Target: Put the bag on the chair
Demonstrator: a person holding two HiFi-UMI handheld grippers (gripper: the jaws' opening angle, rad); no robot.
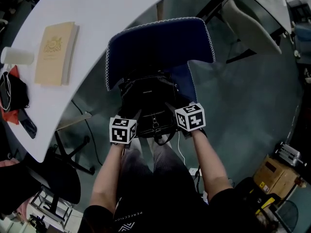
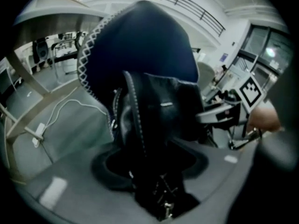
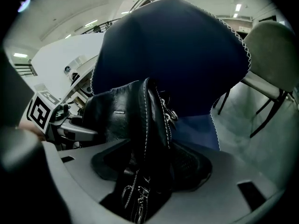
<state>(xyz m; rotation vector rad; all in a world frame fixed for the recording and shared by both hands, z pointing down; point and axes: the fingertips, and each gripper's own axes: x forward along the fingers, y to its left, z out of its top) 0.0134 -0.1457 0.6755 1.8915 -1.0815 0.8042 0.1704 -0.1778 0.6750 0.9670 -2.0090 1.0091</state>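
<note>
A black leather bag (image 1: 148,97) stands upright on the seat of a dark blue chair (image 1: 160,42), leaning against its backrest. My left gripper (image 1: 133,115) is at the bag's left side and my right gripper (image 1: 171,107) at its right side. In the left gripper view the bag (image 2: 159,111) fills the middle in front of the chair back (image 2: 140,45), and its side edge lies between the wide-spread jaws of the left gripper (image 2: 152,167). In the right gripper view the bag (image 3: 126,115) likewise sits between the spread jaws of the right gripper (image 3: 149,164). Neither pair of pads presses on it.
A white table (image 1: 97,13) curves behind the chair, bearing a tan book (image 1: 56,52), a white cup (image 1: 17,56), a phone (image 1: 27,123) and dark cloth items (image 1: 12,93). A grey chair (image 1: 252,25) stands at upper right. A cardboard box (image 1: 277,176) sits lower right.
</note>
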